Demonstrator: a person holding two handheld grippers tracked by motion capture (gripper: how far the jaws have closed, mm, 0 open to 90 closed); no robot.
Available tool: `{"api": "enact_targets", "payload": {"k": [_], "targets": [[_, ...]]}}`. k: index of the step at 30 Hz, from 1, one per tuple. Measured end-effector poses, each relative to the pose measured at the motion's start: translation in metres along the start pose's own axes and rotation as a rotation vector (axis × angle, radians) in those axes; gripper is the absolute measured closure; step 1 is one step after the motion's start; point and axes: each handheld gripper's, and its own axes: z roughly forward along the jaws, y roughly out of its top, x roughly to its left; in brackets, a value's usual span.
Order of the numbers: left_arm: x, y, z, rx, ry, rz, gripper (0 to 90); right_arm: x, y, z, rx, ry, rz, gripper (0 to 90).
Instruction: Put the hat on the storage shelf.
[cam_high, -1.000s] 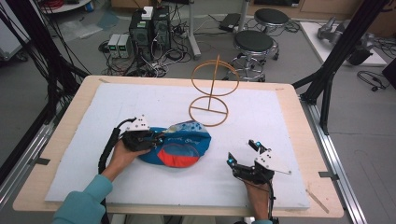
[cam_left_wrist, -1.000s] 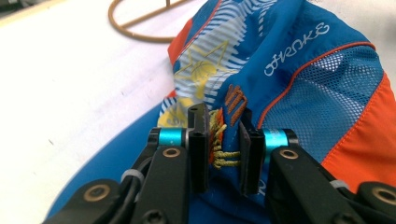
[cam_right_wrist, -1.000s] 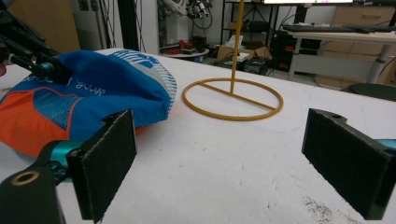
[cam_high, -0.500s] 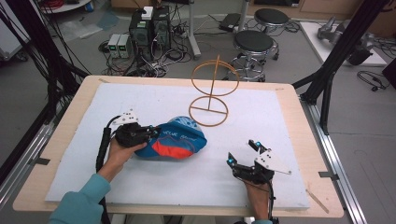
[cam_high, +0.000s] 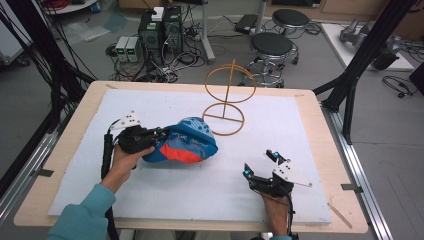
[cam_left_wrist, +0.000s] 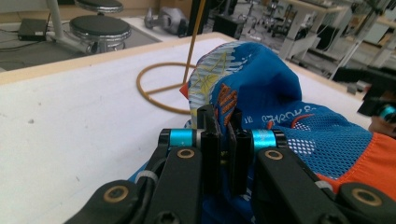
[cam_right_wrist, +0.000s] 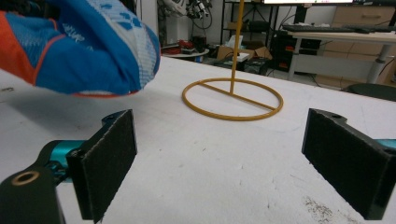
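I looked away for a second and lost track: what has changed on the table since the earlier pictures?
The left gripper has just closed its jaws on the edge of the blue and orange cap and lifted it, so the cap is bunched up and hangs clear of the white mat instead of lying flat. The right gripper, jaws open, and the wire stand stayed where they were.

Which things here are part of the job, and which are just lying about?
In the job:
- cap, pinched in the left claw and lifted off the table
- wire stand, just beyond the cap
- right claw, open, nothing in it

Lying about:
- stools
- computers and cables on the floor
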Motion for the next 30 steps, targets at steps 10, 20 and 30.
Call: {"api": "enact_targets", "payload": {"k": [10,20,30], "targets": [[0.001,0.018,-0.009,-0.157,-0.029,-0.063,86.5,0.000,0.000,0.000,0.000,0.000,0.000,9.3],[-0.001,0.029,-0.012,-0.218,-0.030,-0.052,86.6,0.000,0.000,0.000,0.000,0.000,0.000,9.3],[-0.007,0.076,-0.014,-0.280,-0.038,-0.006,86.6,0.000,0.000,0.000,0.003,0.001,0.008,9.3]]}}
